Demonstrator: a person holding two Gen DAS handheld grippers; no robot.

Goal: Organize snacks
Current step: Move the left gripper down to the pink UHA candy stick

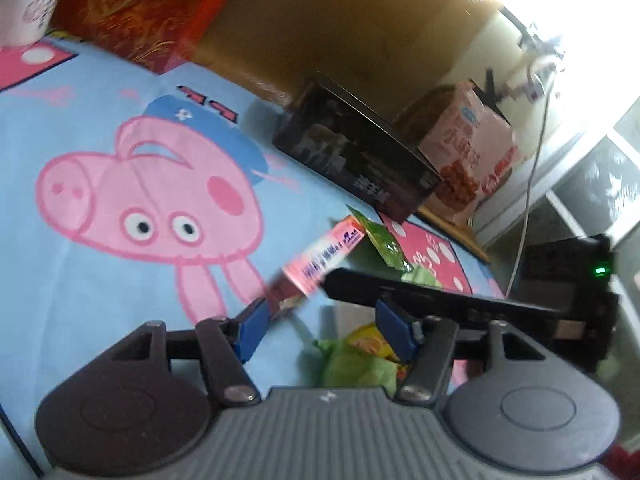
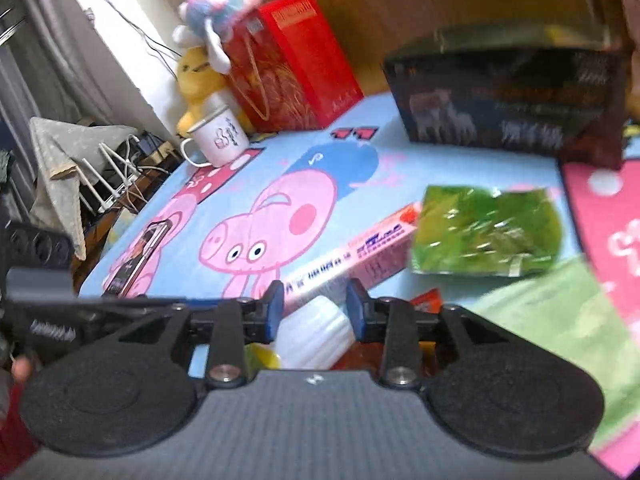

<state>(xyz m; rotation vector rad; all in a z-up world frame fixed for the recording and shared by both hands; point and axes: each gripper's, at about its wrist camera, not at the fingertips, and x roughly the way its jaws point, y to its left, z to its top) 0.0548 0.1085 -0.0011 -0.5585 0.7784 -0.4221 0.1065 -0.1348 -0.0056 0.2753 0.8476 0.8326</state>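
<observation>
- Our left gripper (image 1: 324, 330) hangs spread, nothing pinched
- Our right gripper (image 2: 316, 308) pinches the pink box's (image 2: 352, 256) near end
- Green packet (image 2: 486, 232) touches that box's far end; black carton (image 2: 508, 100) lies beyond it

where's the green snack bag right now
In the right wrist view the green bag lies on the cartoon pig cloth, right of centre, at the far end of the long pink box and in front of the dark box.
</observation>
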